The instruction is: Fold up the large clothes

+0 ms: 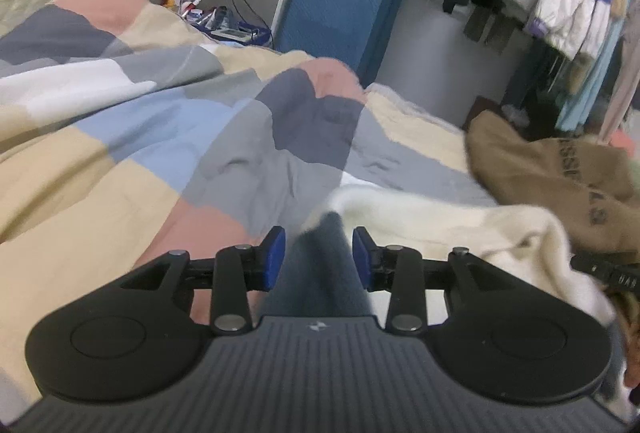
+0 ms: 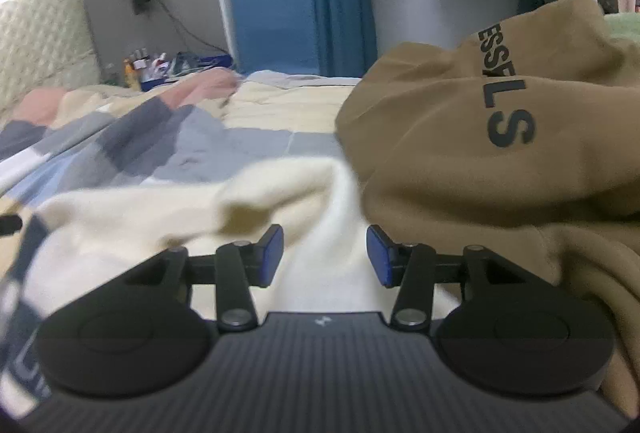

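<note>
Between our left gripper's (image 1: 319,259) parted blue pads runs a dark grey-blue strip of the garment (image 1: 320,273), blurred, the pads not pressing it. Our right gripper (image 2: 325,257) also stands apart, over the cream fabric (image 2: 160,233), gripping nothing. That cream garment lies on the patchwork quilt (image 1: 120,161), its right side up against the brown hoodie (image 2: 480,137). We judge this a release after laying cloth down. To do it well, we should lift clear without snagging cloth, then smooth the cream panel flat and keep it off the hoodie before taking the next edge.
</note>
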Demonstrator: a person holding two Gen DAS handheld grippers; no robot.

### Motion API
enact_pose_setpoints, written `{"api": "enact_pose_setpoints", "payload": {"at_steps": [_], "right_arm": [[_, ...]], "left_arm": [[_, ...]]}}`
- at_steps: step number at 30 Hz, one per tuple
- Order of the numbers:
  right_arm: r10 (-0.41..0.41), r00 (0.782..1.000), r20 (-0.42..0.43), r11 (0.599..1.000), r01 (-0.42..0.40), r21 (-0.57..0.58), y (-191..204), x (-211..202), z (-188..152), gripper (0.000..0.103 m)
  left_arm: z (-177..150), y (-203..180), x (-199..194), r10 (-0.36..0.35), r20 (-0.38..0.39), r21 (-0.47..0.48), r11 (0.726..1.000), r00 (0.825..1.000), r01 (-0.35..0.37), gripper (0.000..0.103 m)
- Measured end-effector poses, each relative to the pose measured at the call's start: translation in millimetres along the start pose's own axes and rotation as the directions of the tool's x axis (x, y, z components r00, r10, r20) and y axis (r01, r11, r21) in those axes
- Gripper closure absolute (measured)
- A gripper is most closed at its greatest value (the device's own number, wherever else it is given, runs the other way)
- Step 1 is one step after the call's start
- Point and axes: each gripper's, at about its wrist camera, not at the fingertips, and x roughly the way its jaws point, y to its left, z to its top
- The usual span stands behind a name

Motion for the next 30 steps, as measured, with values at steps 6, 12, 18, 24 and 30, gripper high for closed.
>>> {"api": "enact_pose_setpoints", "payload": {"at_steps": [6,12,18,24,30], "right_arm": [[0.037,0.999,0.027,0.999,-0.037,-0.004,11,-80,-16,0.055],[0.055,0.997,0.051,0.998,-0.055,-0.017,15,-162,-23,0.055],[0.050,0.997,0.060,0.999,-0.049,-0.019,12,-230,-39,0.055],[0.035,0.999,-0.019,0.999,-0.035,-0.001,3,-274,-82,0.055],[0.006,0.995,-0.103,0.999,-0.002,0.038,-19,-291,-125,0.055]], "left_arm": [[-15,-20,-90,-0.005,0.028,0.026,1.000,1.000,0.004,0.061],[-43,-46,-168,-0.037,0.026,0.059,0.998,0.999,0.036,0.061],[-90,-68,-226,-0.058,0.013,0.086,0.995,0.998,0.057,0.057],[-142,-67,-258,-0.060,-0.033,0.015,0.998,0.998,0.061,0.050],[-180,-61,-246,0.010,-0.100,-0.024,1.000,0.995,-0.012,0.041]]}}
